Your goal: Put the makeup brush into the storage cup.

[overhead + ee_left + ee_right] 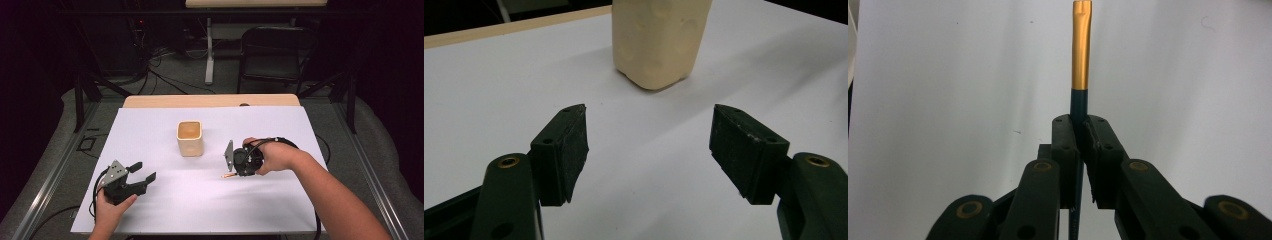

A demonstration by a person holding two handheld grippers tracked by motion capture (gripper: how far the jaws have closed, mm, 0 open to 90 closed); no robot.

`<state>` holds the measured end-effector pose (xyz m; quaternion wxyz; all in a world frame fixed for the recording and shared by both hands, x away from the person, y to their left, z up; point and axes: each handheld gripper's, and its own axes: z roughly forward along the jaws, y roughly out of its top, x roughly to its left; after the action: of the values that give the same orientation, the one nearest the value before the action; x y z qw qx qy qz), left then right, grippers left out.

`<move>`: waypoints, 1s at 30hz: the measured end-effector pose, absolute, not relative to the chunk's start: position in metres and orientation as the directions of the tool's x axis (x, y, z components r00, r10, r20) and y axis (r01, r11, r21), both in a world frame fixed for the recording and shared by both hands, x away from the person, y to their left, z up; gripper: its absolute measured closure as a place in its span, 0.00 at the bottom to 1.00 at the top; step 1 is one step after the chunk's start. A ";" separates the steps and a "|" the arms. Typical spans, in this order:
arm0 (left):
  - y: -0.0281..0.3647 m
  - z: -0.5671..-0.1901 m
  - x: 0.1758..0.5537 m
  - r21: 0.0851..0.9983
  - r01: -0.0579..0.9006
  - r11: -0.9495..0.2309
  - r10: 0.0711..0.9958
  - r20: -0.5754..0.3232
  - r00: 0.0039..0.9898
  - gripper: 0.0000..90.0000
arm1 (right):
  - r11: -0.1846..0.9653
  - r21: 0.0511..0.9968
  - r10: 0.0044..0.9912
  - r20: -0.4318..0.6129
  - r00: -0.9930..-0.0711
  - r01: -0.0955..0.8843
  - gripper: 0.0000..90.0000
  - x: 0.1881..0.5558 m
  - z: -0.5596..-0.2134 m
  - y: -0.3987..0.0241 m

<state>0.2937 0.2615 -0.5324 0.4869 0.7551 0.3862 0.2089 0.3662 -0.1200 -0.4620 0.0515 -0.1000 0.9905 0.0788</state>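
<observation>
Overhead view, two close jaw-level views

No readable text, labels, brands or numbers on anything.

The pen's (pixel 1081 55) lower shaft is hidden between the right gripper's (pixel 1082 131) pads — the cup's (pixel 658 40) top is cropped.

Cream holder (pixel 190 138), white table cover (pixel 150 135), gold-tipped brush (pixel 1081 50) (dark teal handle), black claws.
</observation>
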 end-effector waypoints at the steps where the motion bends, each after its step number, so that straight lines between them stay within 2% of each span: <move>1: 0.262 -0.532 0.294 0.897 0.380 -0.228 0.787 -0.061 0.614 0.35 | 0.968 0.142 -0.188 -0.118 -0.975 -0.204 0.93 0.366 -0.460 -0.120; 7: 0.261 -0.532 0.293 0.898 0.375 -0.229 0.783 -0.059 0.620 0.35 | 0.968 0.142 -0.188 -0.118 -0.975 -0.204 0.93 0.366 -0.460 -0.120; 9: 0.262 -0.532 0.293 0.900 0.373 -0.226 0.784 -0.059 0.618 0.35 | 0.964 0.199 -0.151 -0.133 -0.979 -0.176 0.93 0.365 -0.449 -0.125; 17: 0.260 -0.531 0.292 0.904 0.366 -0.219 0.783 -0.061 0.619 0.35 | 0.949 0.285 -0.098 -0.136 -0.986 -0.133 0.93 0.363 -0.443 -0.134; 25: 0.260 -0.530 0.291 0.907 0.365 -0.208 0.782 -0.071 0.620 0.35 | 0.945 0.300 -0.095 -0.135 -0.986 -0.132 0.93 0.362 -0.442 -0.135; 26: 0.260 -0.530 0.291 0.908 0.366 -0.204 0.781 -0.074 0.620 0.35 | 0.915 0.394 -0.030 -0.136 -0.990 -0.082 0.93 0.360 -0.444 -0.143; 27: 0.260 -0.530 0.291 0.908 0.366 -0.202 0.781 -0.077 0.620 0.35 | 0.897 0.438 -0.002 -0.129 -0.992 -0.059 0.93 0.360 -0.445 -0.147; 30: 0.259 -0.530 0.291 0.909 0.369 -0.196 0.782 -0.082 0.618 0.35 | 0.867 0.498 0.048 -0.118 -0.992 -0.017 0.93 0.358 -0.448 -0.150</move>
<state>0.2913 0.2593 -0.5299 0.5030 0.7456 0.3858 0.2054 0.3577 -0.1501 -0.4477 0.0634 0.0081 0.9642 0.2575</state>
